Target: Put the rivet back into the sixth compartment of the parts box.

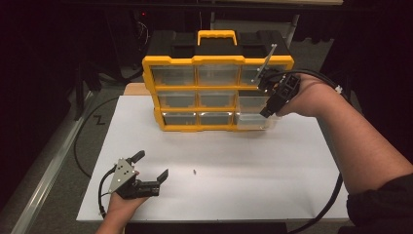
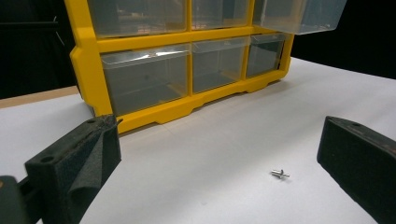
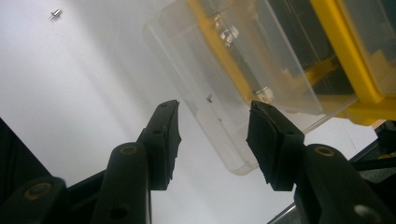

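Observation:
A yellow and black organizer [image 1: 195, 61] with clear drawers stands at the back of the white table. On its right side a clear drawer [image 1: 253, 122] is pulled out; in the left gripper view this drawer [image 2: 299, 16] hangs above the bottom-right one. My right gripper [image 1: 268, 113] points down over its front, open, with nothing between the jaws. In the right gripper view the right gripper [image 3: 212, 109] frames the drawer [image 3: 219, 121], and a tiny metal piece [image 3: 209, 97] lies inside. A small screw [image 1: 194, 171] [image 2: 279, 173] [image 3: 55, 14] lies on the table. My left gripper [image 1: 153, 164] [image 2: 219, 140] rests wide open left of it.
The white table top [image 1: 272, 165] stretches in front of the organizer. A wooden strip [image 1: 136, 88] shows behind its left corner. Black cables [image 1: 80, 146] run along the floor at the left, and the surroundings are dark.

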`<state>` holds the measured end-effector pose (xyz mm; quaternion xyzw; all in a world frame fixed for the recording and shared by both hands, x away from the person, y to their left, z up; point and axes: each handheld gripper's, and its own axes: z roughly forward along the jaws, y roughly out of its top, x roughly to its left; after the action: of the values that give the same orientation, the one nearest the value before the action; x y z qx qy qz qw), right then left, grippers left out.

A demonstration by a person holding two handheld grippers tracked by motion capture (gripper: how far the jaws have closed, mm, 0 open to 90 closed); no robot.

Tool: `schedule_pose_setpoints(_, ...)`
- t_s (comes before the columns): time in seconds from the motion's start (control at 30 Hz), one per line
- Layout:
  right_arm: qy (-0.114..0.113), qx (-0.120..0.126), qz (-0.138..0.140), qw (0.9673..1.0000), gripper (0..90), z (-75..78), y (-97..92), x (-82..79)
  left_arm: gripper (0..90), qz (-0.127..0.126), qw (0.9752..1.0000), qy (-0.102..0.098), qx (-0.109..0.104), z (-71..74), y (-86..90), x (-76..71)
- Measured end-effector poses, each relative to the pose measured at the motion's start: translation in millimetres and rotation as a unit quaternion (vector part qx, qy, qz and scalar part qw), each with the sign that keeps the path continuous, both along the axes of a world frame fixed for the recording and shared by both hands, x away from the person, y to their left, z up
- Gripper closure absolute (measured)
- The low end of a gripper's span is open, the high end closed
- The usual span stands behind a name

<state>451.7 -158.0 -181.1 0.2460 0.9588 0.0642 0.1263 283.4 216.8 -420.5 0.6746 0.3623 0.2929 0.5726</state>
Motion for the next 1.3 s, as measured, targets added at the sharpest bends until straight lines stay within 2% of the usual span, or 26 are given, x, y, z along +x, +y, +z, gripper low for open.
schedule_pose_setpoints(0.2, -0.002, -0.001, 0.003, 1.0000, 54.0, -3.6, 0.2, -11.9, 0.3, 0.001, 1.0000, 0.000, 0.000, -0.1, -0.3, 0.0)
schedule_pose_setpoints(0.73, 0.011, 0.001, 0.018, 0.9998, 53.3, -27.6, 3.4, -31.1, 0.3, 0.001, 1.0000, -0.002, 0.001, 0.0, -0.7, -0.3)
schedule_pose_setpoints(1.1, 0.037, 0.006, 0.032, 0.9988, 46.2, -61.3, 10.8, -37.9, 0.4, 0.000, 1.0000, -0.002, 0.002, 0.2, -0.5, -0.6)
schedule_pose_setpoints(1.2, 0.043, 0.008, 0.028, 0.9987, 43.7, -71.4, 11.3, -39.3, 0.3, 0.001, 1.0000, -0.002, 0.001, 0.4, -0.5, -0.7)
schedule_pose_setpoints(1.3, 0.042, 0.010, 0.029, 0.9987, 40.7, -79.8, 11.0, -40.4, 0.4, 0.001, 1.0000, -0.002, 0.001, 0.3, -0.5, -0.5)
